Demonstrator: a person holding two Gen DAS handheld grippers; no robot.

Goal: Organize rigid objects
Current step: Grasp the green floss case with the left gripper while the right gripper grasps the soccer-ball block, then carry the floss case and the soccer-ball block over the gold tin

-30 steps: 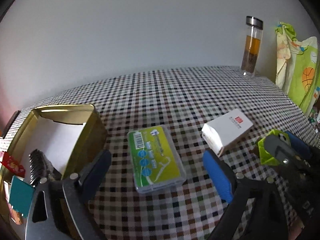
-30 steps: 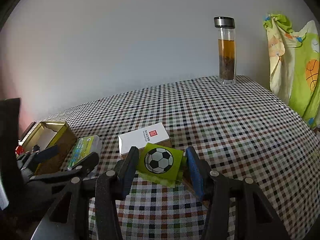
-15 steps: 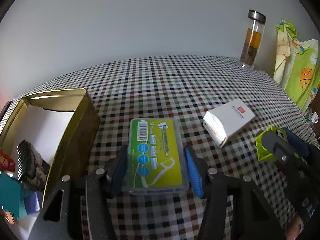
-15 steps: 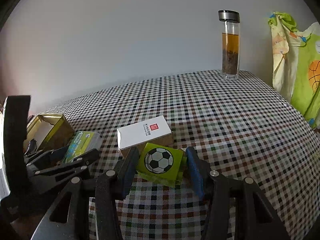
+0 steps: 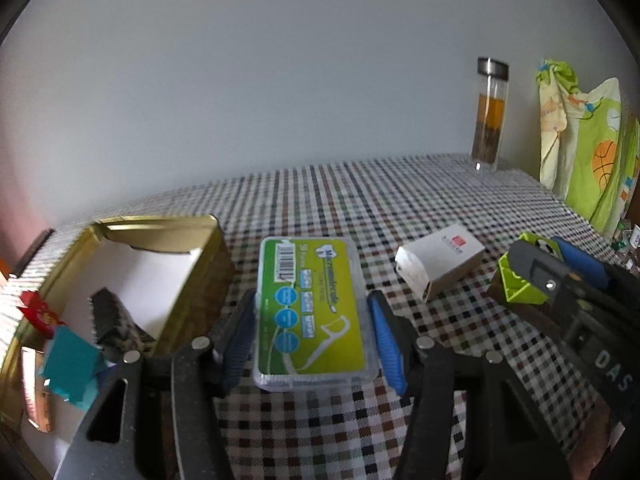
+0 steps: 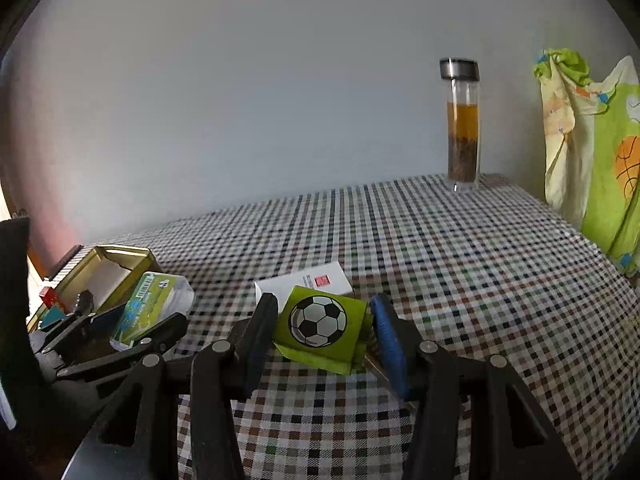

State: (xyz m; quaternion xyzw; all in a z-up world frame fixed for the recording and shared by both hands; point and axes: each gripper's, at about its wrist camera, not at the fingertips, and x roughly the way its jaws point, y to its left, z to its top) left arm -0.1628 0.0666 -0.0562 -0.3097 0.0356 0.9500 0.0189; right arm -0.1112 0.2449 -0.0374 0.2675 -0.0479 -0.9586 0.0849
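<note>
My left gripper (image 5: 310, 320) is shut on a clear floss-pick box with a green label (image 5: 310, 304) and holds it off the checked tablecloth, tilted up. The box also shows in the right wrist view (image 6: 150, 308). A gold tin (image 5: 132, 232) stands open just left of it, with a black comb (image 5: 114, 320) and small packets inside. My right gripper (image 6: 324, 320) is shut on a green soccer-ball box (image 6: 320, 326), low over the cloth. A white carton (image 5: 440, 260) lies between the two grippers; it also shows in the right wrist view (image 6: 316, 280), behind the green box.
A glass bottle of amber liquid (image 6: 462, 128) stands at the far right corner of the table. A green and yellow cloth (image 6: 592, 152) hangs past the right edge. A grey wall backs the table (image 6: 460, 260).
My left gripper moved forward around the floss-pick box, shut on it and lifted it. My right gripper stayed shut on the soccer-ball box and rose slightly.
</note>
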